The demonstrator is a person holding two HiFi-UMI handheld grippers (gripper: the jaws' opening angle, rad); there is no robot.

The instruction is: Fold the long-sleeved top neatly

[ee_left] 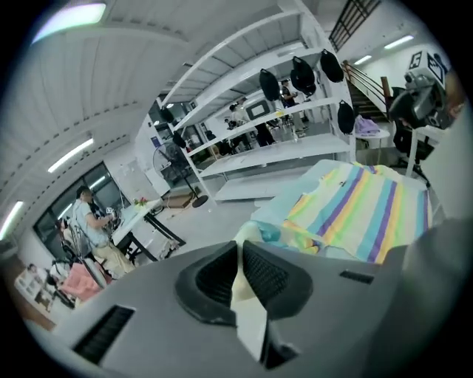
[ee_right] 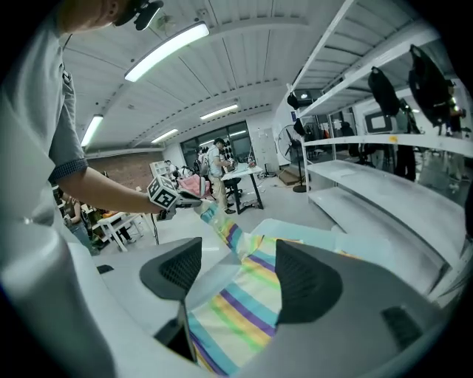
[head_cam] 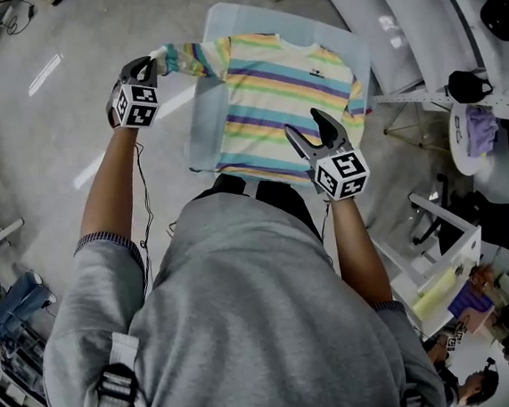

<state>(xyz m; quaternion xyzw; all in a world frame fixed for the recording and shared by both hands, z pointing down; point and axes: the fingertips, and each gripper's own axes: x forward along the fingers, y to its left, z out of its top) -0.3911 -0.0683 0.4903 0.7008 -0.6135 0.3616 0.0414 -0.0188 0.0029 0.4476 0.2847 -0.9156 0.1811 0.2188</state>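
Observation:
A long-sleeved top point(head_cam: 280, 97) with yellow, teal and purple stripes lies spread on a pale blue table point(head_cam: 219, 22). My left gripper point(head_cam: 152, 65) is shut on the cuff of its left sleeve point(head_cam: 188, 57) and holds that sleeve lifted out past the table's left edge. The left gripper view shows pale fabric pinched between the shut jaws of the left gripper point(ee_left: 240, 255). My right gripper point(head_cam: 306, 123) hovers open over the top's near right part, and nothing is between its fingers. Through the gap of the right gripper point(ee_right: 236, 255) the striped top point(ee_right: 236, 310) shows below.
White shelving point(head_cam: 415, 13) with black gear runs along the right of the table. A white stand point(head_cam: 444, 220) and a purple cloth point(head_cam: 480, 127) are at the right. Grey floor point(head_cam: 50, 128) lies to the left. People work at desks point(ee_left: 89, 214) far off.

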